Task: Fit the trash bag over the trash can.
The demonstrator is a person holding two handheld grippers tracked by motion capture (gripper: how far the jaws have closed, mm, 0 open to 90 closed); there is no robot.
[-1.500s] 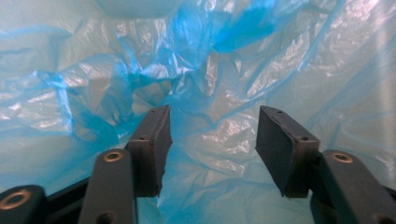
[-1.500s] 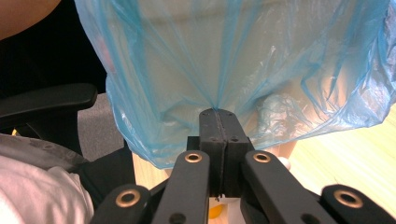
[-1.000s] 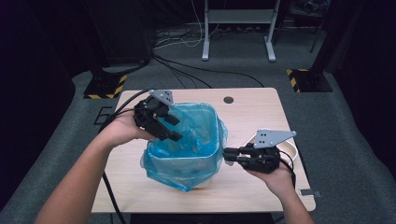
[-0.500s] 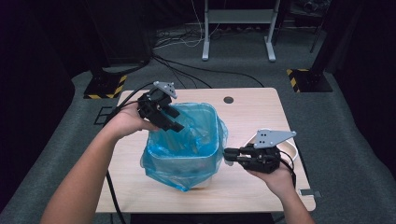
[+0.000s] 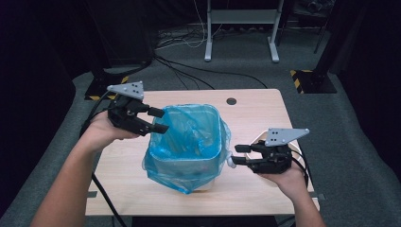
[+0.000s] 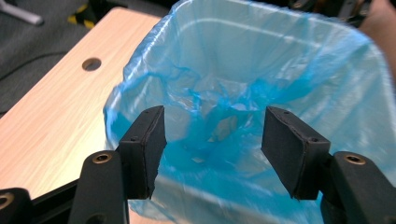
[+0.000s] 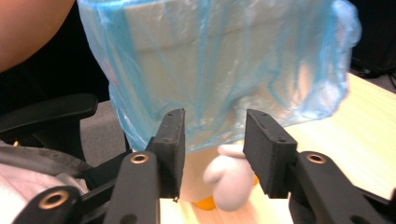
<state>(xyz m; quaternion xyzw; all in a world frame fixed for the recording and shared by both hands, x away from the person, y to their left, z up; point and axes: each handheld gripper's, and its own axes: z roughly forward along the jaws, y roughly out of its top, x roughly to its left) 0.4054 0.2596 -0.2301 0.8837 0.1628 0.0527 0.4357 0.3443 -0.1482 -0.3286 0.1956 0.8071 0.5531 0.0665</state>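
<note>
The right claw (image 5: 235, 154), black with flat rubbery pads, has just been opening; nothing is between its jaws, just beside the bin's (image 5: 189, 142) side. The left claw (image 5: 161, 120) gapes empty at the far rim. The squarish cream bin, lined with a crinkled, translucent blue bag (image 6: 243, 88), stands mid-counter (image 5: 123, 189), which is pale wood-grain.

My wooden tabletop (image 5: 265, 123) has a round cable hole (image 5: 231, 101) at 12 o'clock; past it, a grey desk frame (image 5: 241, 28), floor cables (image 5: 189, 71), and hazard-striped stand feet (image 5: 302, 80) at 2.
</note>
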